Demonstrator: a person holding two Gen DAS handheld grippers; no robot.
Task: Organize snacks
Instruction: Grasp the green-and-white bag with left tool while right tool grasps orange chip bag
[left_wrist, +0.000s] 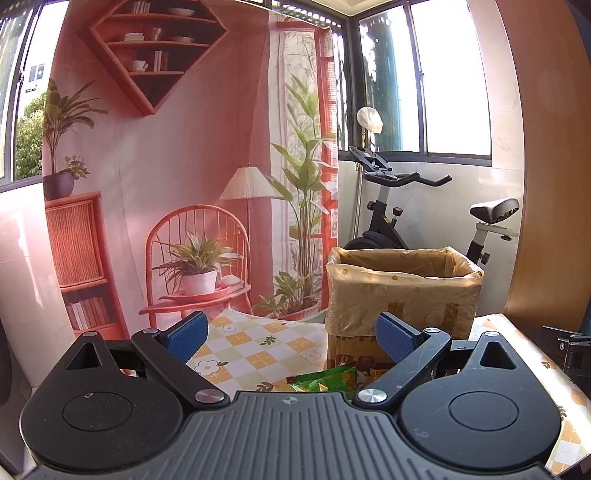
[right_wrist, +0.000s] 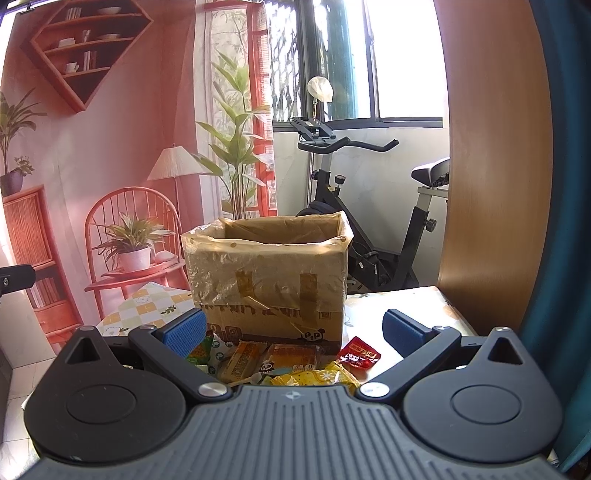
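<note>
Left gripper (left_wrist: 291, 334): jaws wide apart, nothing between the blue pads (left_wrist: 186, 334); it hangs above the bench, facing the box.
Right gripper (right_wrist: 293, 332): jaws spread wide, empty; it hangs over the pile of snacks, with the box straight ahead.
Bench (left_wrist: 255, 347): covered by a checked cloth with flowers, white, yellow and pale green.
Box (right_wrist: 269, 280): open cardboard, lined with a clear plastic bag folded over the rim, tape strips on the front; it stands upright on the bench. From these views I cannot tell what lies inside.
Snacks: a loose pile lies on the bench just in front of the box, partly hidden by the gripper bodies.
Red packet (right_wrist: 358, 356): lies at the right edge of the pile, near the box's front right corner.
Yellow packet (right_wrist: 317, 376): nearest the right gripper's body, beside the red packet.
Orange packet (right_wrist: 293, 356): against the foot of the box, mid-pile.
Tan packet (right_wrist: 242, 360): tilted, left of the orange one.
Green packet (left_wrist: 325, 380): seen from the left wrist between the jaws, low in view, near the box's base.
Backdrop (left_wrist: 166, 166): a printed room scene hangs behind the bench.
Exercise bike (right_wrist: 354, 221): stands behind the box, by the window.
</note>
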